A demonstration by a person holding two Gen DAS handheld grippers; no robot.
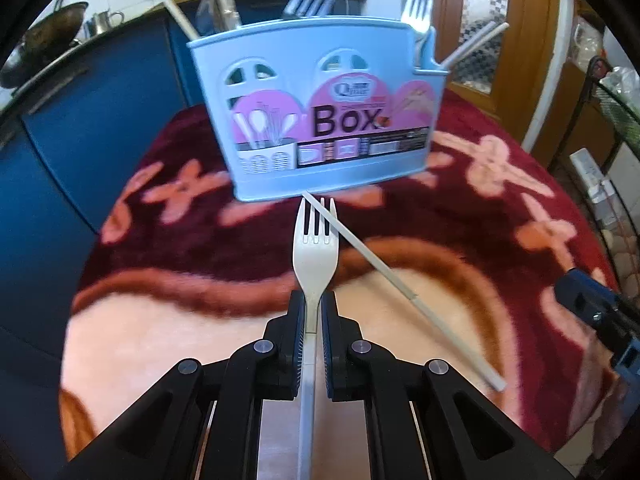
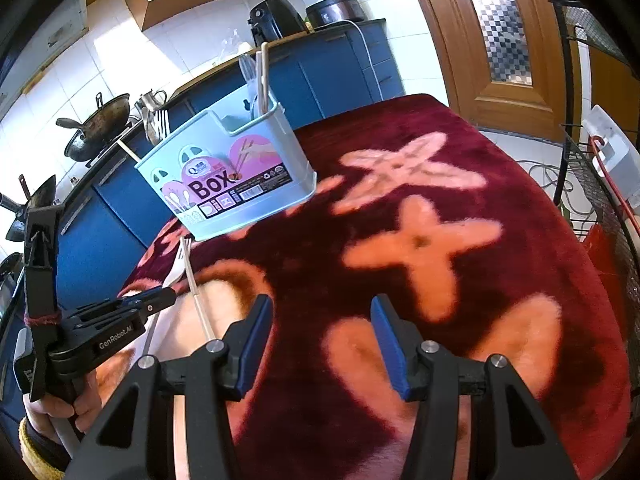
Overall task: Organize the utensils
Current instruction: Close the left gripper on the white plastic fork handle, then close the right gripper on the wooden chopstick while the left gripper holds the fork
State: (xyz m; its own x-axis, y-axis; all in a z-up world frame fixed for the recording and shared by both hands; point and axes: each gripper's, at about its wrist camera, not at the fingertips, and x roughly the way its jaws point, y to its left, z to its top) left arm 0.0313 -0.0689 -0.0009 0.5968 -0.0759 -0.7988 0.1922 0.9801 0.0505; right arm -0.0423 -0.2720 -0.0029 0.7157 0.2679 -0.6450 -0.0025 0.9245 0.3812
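The left gripper (image 1: 313, 300) has its fingers (image 1: 295, 320) clamped on the neck of a white plastic fork (image 1: 315, 252), whose four tines point forward at the base of the pale blue utensil box (image 1: 320, 120) just ahead. A thin white chopstick (image 1: 384, 268) lies slanted to the right of those fingers, its far end crossing the tines. More forks and sticks stand upright in the box. The right gripper (image 2: 322, 320) hangs with its fingers apart, holding nothing. The bench wears a plush dark red blanket (image 2: 500, 184) with pink flower shapes. Behind stand blue kitchen cabinets (image 2: 120, 208) and a wooden door (image 2: 452, 40).
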